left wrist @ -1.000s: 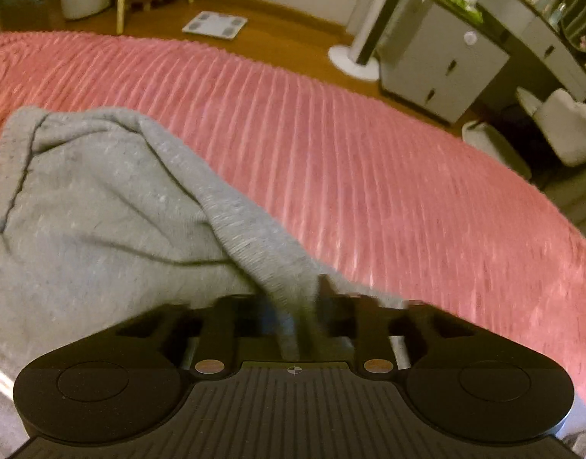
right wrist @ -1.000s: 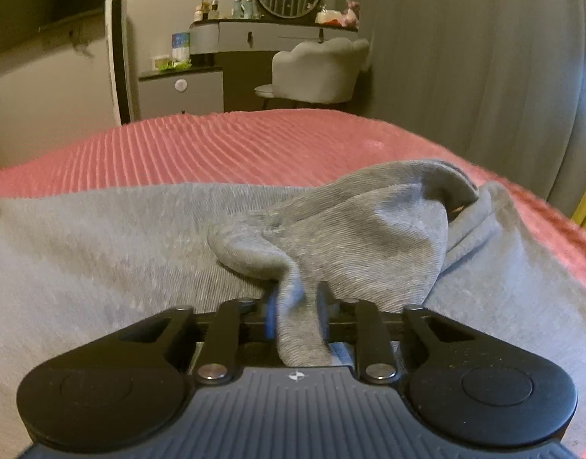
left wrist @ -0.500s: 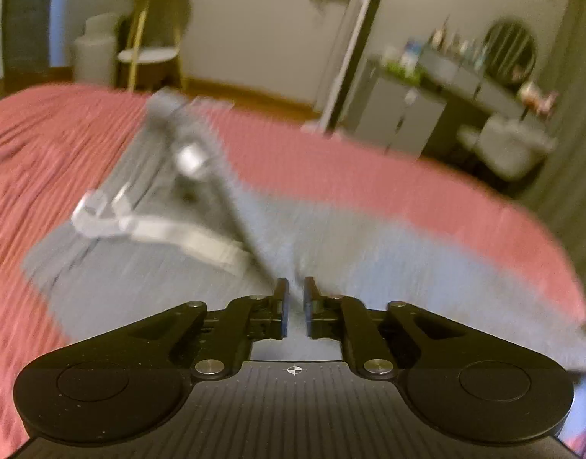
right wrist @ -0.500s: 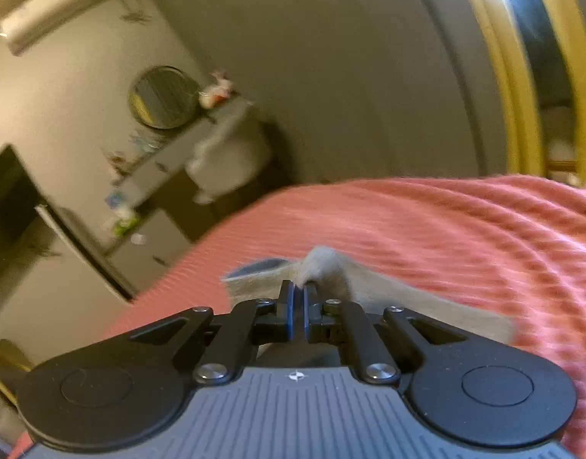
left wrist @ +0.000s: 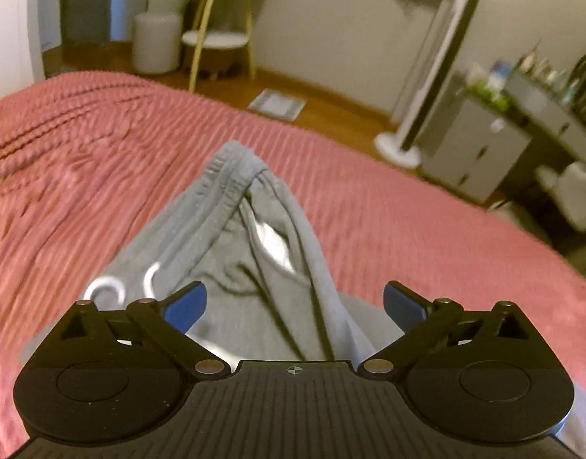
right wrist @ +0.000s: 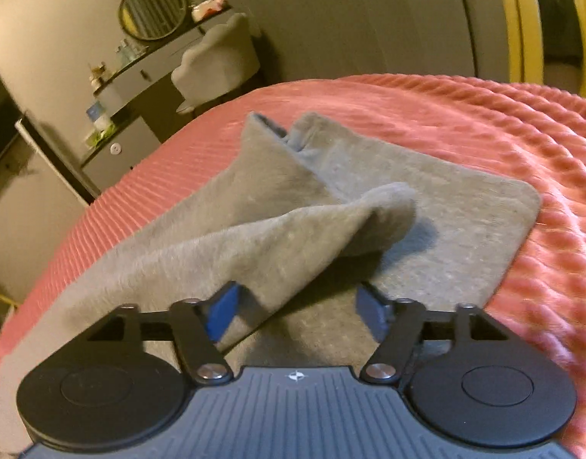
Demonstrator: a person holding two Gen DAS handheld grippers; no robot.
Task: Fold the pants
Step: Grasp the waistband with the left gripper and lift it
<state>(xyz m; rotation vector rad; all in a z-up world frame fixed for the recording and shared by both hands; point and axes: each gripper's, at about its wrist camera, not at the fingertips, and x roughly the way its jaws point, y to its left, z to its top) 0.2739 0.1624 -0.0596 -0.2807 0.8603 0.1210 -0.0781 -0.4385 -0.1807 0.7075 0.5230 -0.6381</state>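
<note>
A pink ribbed bedspread (left wrist: 407, 206) covers the bed. Beyond lie a wooden floor (left wrist: 331, 114) and grey cabinet (left wrist: 472, 153). A round mirror (right wrist: 153, 9) hangs above a dresser.

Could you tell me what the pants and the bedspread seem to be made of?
The pants look like soft grey jersey or fleece knit: matte, faintly heathered, draping in rounded folds. The bedspread appears to be a plush, ribbed pink textile with raised parallel ridges.

A ribbed pink bedspread (left wrist: 426, 229) covers the bed. Beyond it, on the wooden floor (left wrist: 331, 111), lies a white bathroom scale (left wrist: 277, 104), with a tall white tower fan (left wrist: 430, 88) near a grey cabinet (left wrist: 472, 157). A round mirror (right wrist: 153, 9) stands on the dressing table (right wrist: 147, 65), a pale cushioned chair (right wrist: 220, 61) beside it.
</note>
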